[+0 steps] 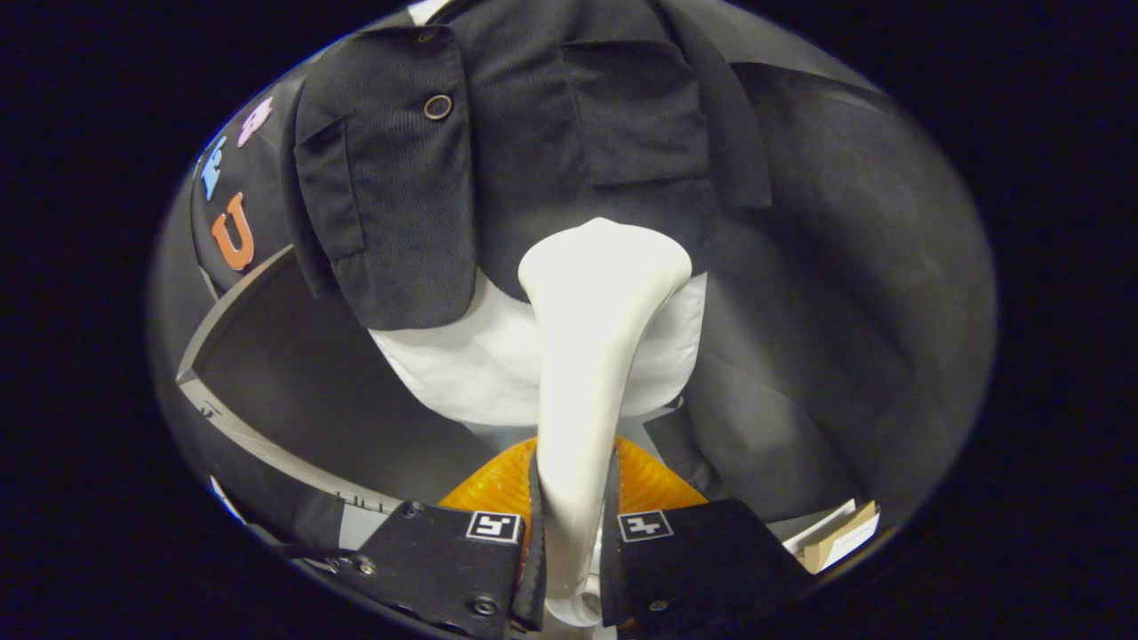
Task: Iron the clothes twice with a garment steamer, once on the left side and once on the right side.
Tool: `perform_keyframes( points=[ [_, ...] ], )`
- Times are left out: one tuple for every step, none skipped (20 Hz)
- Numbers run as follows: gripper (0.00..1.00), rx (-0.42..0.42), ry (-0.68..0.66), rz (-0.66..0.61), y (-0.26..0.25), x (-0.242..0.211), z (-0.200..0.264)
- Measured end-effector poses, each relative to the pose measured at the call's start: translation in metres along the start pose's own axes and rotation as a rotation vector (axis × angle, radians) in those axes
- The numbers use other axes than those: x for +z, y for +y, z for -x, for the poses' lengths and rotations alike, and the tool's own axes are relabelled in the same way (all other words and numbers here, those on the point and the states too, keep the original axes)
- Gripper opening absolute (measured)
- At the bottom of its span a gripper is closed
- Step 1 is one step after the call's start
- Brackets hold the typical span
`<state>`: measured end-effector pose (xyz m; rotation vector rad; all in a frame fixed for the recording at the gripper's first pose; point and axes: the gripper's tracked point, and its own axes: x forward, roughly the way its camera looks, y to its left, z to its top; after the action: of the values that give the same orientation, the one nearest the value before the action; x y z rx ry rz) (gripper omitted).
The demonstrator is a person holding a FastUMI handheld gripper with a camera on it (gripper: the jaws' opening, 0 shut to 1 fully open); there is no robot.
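Steamer stands as the landmark: a pale, glossy garment steamer whose slim handle rises from between the gripper's two fingers and widens into a broad head. Both fingers press against the handle from either side, so the gripper is pinching the steamer firmly. The steamer's head points at the clothes hanging just beyond it; whether it touches the cloth cannot be told. Directly behind the head hangs a dark jacket with a ribbed weave, its front open, with a round button up and to the left of the steamer's head and a flapped pocket above the head. Under the jacket, to both sides of the steamer's neck, the hem of a white shirt shows, hanging lower than the jacket's front panels. Behind the steamer's handle, just above the fingers, sits an orange ribbed piece. Left of the steamer lies a dark panel with a pale edge. Low to the right of the steamer, a bit of brown cardboard shows.
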<state>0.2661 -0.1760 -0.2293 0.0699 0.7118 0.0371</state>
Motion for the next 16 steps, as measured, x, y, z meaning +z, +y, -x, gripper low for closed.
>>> perform_keyframes(
  points=[
    [0.27,-0.002,0.01,-0.003,0.0,-0.004,-0.002],
    [0.27,-0.006,0.021,-0.007,0.0,-0.009,-0.001],
    [0.27,-0.01,0.028,-0.013,0.0,-0.012,0.0],
    [0.27,-0.01,0.028,-0.018,0.002,-0.015,0.001],
    [0.27,-0.008,0.023,-0.019,0.003,-0.014,0.002],
    [0.27,-0.009,0.016,-0.019,0.003,-0.015,0.002],
    [0.27,-0.01,0.01,-0.015,0.004,-0.016,0.004],
    [0.27,-0.01,0.001,-0.012,0.007,-0.016,0.009],
    [0.27,-0.01,-0.011,-0.009,0.012,-0.017,0.018],
    [0.27,-0.008,-0.027,-0.009,0.021,-0.02,0.034],
    [0.27,-0.008,-0.042,-0.009,0.032,-0.023,0.049],
    [0.27,-0.006,-0.055,-0.003,0.046,-0.028,0.062],
    [0.27,-0.01,-0.064,0.0,0.057,-0.032,0.07],
    [0.27,-0.017,-0.072,-0.002,0.067,-0.037,0.077],
    [0.27,-0.025,-0.076,-0.008,0.079,-0.042,0.086],
    [0.27,-0.032,-0.086,-0.011,0.091,-0.048,0.097]
  ],
)
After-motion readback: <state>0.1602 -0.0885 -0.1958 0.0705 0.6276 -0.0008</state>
